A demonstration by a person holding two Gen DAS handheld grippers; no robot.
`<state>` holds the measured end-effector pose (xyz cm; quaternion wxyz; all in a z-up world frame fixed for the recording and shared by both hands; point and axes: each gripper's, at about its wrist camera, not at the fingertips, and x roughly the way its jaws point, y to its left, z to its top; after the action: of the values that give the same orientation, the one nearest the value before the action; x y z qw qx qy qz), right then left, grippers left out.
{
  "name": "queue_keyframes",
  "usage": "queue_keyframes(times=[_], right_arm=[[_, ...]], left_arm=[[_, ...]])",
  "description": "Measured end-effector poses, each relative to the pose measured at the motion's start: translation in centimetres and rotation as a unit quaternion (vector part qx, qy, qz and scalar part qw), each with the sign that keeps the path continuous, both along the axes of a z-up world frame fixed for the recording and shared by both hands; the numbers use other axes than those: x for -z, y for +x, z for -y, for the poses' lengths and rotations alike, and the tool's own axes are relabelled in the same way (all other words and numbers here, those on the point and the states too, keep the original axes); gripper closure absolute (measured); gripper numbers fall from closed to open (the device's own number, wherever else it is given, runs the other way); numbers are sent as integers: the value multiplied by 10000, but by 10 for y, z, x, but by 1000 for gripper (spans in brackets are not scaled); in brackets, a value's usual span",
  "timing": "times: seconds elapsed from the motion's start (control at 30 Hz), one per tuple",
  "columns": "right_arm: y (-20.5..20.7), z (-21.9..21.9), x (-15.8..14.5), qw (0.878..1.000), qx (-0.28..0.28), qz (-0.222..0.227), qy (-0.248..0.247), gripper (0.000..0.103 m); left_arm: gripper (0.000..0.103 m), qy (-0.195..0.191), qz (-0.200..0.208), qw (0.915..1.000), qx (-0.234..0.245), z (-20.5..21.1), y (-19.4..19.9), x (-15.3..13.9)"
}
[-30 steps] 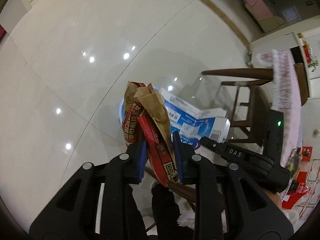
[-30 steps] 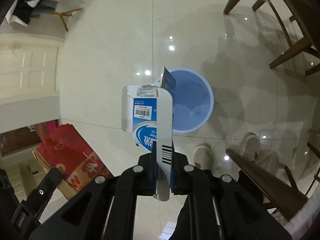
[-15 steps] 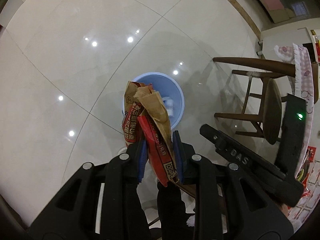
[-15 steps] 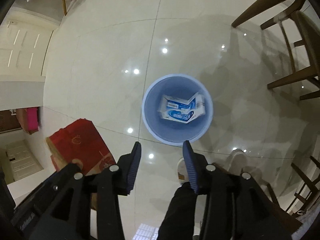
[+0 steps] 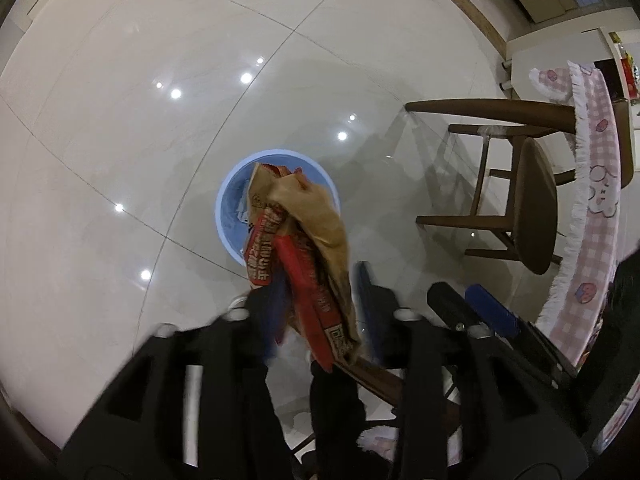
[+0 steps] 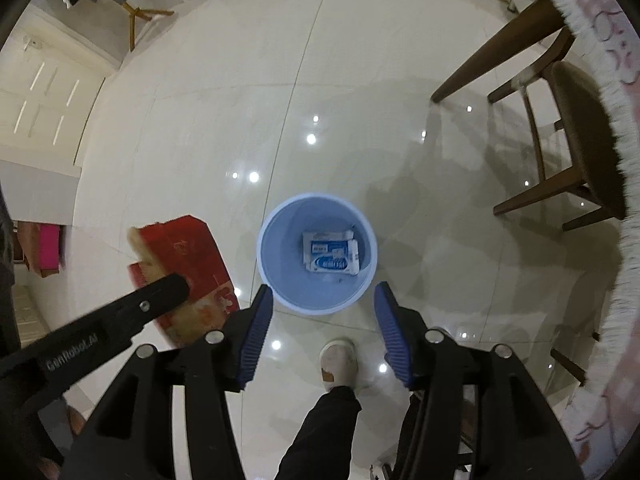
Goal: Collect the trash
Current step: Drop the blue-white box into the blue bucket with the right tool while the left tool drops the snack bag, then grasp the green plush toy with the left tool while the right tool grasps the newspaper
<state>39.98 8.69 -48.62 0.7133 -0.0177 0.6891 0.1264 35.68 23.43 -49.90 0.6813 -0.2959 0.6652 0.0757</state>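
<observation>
A crumpled red and brown snack wrapper point(image 5: 312, 224) hangs between the jaws of my left gripper point(image 5: 320, 272), right above the round blue bin point(image 5: 224, 216). The jaws are opening and blurred. A gap shows beside the right pad, so the wrapper looks loose. In the right wrist view my right gripper point(image 6: 324, 288) points straight down over the bin point(image 6: 264, 252). Its jaws are still opening, with nothing between them. A blue and white carton point(image 6: 330, 254) lies on the bin's bottom. The wrapper point(image 6: 180, 248) shows at the left there, behind a black finger.
A wooden chair point(image 5: 532, 200) and a table with a pink checked cloth point(image 5: 592, 184) stand to the right of the bin. The person's white shoe point(image 6: 340, 364) and dark trouser leg are just below the bin on the glossy tiled floor.
The right gripper opened and the carton dropped into the bin. The left gripper brought the wrapper over the bin, and its jaws spread from a tight grip.
</observation>
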Motion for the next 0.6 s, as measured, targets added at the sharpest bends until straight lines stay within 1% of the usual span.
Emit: queue_keyframes(times=[0.07, 0.13, 0.23, 0.3, 0.37, 0.47, 0.6], right_arm=[[2, 9, -6, 10000, 54, 31, 10, 50], [5, 17, -12, 9999, 150, 28, 42, 50], [6, 31, -24, 9995, 298, 37, 89, 50], [5, 42, -33, 9991, 387, 80, 132, 50], [3, 53, -47, 9986, 467, 172, 168, 50], [-4, 80, -73, 9963, 748, 346, 262, 50], [-20, 127, -116, 9904, 1188, 604, 367, 50]], left_arm=[[43, 137, 56, 9999, 39, 3, 5, -8], [43, 101, 17, 9999, 94, 7, 10, -14], [43, 177, 56, 9997, 165, 12, 11, -27], [43, 144, 77, 9996, 214, 16, 8, -38], [43, 210, 96, 9992, 318, 24, 6, -49], [42, 279, 238, 9974, 615, 43, 0, -73], [42, 312, 500, 9908, 1218, 88, -1, -107]])
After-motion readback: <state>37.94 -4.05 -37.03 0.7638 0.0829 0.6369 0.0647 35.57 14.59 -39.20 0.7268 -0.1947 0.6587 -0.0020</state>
